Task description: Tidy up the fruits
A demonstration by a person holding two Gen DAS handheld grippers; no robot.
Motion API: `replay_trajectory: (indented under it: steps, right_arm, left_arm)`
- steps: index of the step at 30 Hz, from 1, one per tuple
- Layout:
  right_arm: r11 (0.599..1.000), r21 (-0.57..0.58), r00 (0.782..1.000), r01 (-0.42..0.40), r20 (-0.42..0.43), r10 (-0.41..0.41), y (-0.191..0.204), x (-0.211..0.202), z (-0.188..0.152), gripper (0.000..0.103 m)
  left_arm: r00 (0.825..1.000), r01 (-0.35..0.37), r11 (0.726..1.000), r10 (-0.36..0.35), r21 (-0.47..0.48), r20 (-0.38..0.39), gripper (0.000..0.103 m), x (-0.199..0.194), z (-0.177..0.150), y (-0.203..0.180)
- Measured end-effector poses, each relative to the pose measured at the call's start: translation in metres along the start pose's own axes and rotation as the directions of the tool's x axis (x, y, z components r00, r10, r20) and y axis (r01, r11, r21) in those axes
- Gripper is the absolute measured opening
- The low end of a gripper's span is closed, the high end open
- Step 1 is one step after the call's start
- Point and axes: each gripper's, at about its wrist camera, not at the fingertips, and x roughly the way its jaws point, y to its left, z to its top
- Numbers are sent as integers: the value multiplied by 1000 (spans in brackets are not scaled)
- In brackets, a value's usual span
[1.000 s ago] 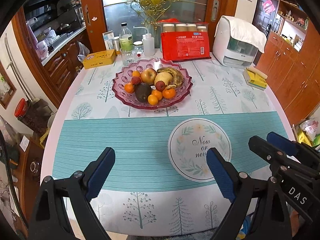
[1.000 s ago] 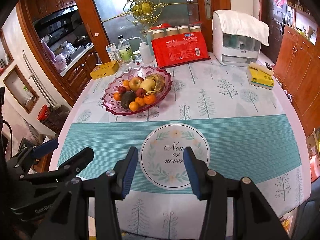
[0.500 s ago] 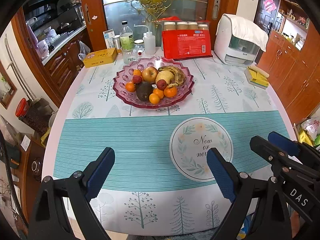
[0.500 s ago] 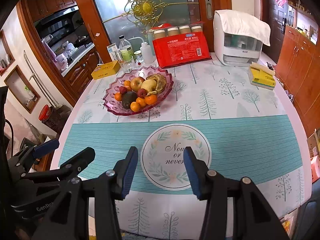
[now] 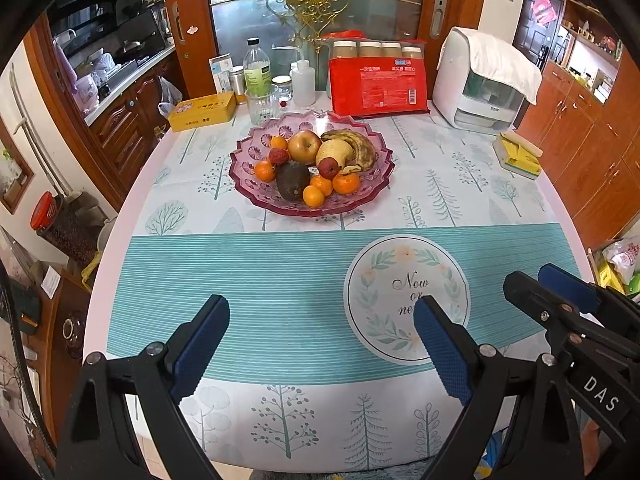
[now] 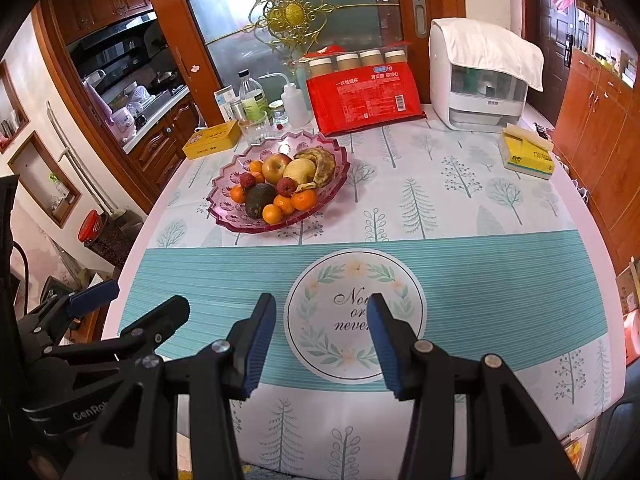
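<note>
hiding half the motto (image 5: 410,296): left claw (image 5: 320,344)

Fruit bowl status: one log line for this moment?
left tongs: open, empty | right tongs: open, empty | fruit bowl: full, untouched

tablecloth (image 6: 460,280): "Now or never" | right gripper (image 5: 560,292): "DAS"

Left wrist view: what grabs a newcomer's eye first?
The pink glass fruit bowl, heaped with an apple, an avocado, bananas and small oranges, sits mid-table. Behind it a red pack of paper cups leans upright. Both grippers hover open over the tablecloth's teal band, holding nothing.
</note>
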Motion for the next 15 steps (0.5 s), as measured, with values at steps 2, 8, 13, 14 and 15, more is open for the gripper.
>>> replay_trajectory:
  steps: [2,8,13,14,15]
  right_arm:
    - [1000,0,1000,1,-2,-1,1,1,1,48]
    - [1000,1,1000,2,-4,-2,3,1,1,48]
    - [1000,10,1000,8,-11,-7,9,7,2,48]
    - [1000,12,1000,9,-13,-9,10,9,2,48]
    - [1000,15,1000,10,-13,-10,10,10,3,48]
  left_arm:
    - [1000,1,1000,-1,-1,-3,93,0,-1,3]
    - [1000,2,1000,-1,1,-10,93,4,4,3]
    - [1000,4,1000,-3,4,-18,93,8,7,6]
    - [1000,5,1000,-5,6,-20,93,8,7,7]
    - [1000,5,1000,-5,5,-20,93,9,8,6]
